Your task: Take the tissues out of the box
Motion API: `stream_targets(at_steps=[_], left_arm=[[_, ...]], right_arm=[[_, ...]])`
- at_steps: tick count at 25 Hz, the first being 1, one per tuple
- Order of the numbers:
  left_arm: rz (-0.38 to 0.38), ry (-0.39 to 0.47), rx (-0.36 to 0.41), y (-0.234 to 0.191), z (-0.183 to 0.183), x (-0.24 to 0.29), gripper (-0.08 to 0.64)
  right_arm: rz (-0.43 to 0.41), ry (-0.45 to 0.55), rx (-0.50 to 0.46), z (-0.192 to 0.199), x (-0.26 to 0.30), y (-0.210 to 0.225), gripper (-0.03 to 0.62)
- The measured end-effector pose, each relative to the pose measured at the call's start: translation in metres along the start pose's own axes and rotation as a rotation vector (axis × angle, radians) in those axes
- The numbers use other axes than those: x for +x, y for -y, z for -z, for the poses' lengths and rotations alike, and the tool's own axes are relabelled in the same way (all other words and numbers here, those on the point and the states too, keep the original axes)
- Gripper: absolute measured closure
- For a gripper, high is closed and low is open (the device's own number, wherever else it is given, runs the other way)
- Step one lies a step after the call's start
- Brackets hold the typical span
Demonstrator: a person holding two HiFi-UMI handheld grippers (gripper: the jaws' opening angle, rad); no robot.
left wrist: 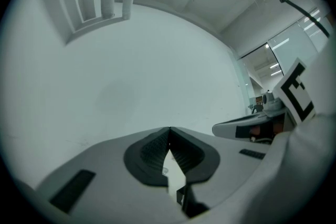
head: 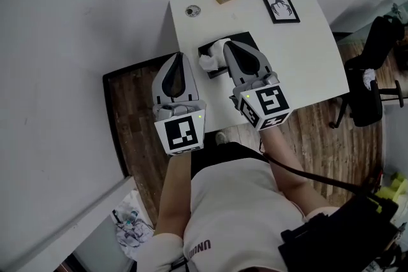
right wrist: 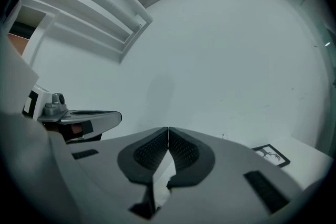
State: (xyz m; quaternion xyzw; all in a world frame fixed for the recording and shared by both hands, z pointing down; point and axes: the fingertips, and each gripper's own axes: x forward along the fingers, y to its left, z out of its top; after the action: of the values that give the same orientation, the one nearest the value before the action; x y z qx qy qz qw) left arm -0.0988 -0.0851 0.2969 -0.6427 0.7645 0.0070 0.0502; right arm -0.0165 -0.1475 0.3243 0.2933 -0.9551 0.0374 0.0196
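right gripper (head: 231,46) closed, empty | left gripper (head: 179,57) closed, empty | tissues (head: 209,59) just beside right gripper

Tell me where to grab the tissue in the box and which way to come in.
Pinch the crumpled white tuft of the tissue that sticks out of the box, probably best from straight above. It is the only part clear of the box's opening. The right gripper looks nearest, but its jaws are shut, so open them first.
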Motion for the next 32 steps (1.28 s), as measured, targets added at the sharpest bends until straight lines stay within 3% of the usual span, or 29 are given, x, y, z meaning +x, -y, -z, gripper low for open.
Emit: stream_targets(at_steps=[10, 15, 20, 23, 30, 32], left_arm=[[0.099, -0.031, -0.029, -0.01, 0.018, 0.044, 0.546], [0.161, -0.079, 0.038, -0.007, 0.033, 0.054, 0.546], [0.184, -0.091, 0.02, -0.006, 0.04, 0.062, 0.546], [0.181, -0.076, -0.039, -0.004, 0.04, 0.068, 0.546], [0.226, -0.117, 0.001, -0.003, 0.054, 0.075, 0.546], [0.228, -0.112, -0.022, -0.003, 0.054, 0.077, 0.546]], right_arm=[[0.116, -0.067, 0.021, 0.02, 0.027, 0.029, 0.572], [0.166, -0.105, 0.021, 0.029, 0.032, 0.043, 0.572], [0.198, -0.156, 0.015, 0.043, 0.034, 0.051, 0.571], [0.204, -0.178, 0.032, 0.051, 0.037, 0.054, 0.571], [0.228, -0.232, 0.052, 0.07, 0.042, 0.057, 0.571], [0.231, -0.241, 0.06, 0.074, 0.044, 0.057, 0.571]])
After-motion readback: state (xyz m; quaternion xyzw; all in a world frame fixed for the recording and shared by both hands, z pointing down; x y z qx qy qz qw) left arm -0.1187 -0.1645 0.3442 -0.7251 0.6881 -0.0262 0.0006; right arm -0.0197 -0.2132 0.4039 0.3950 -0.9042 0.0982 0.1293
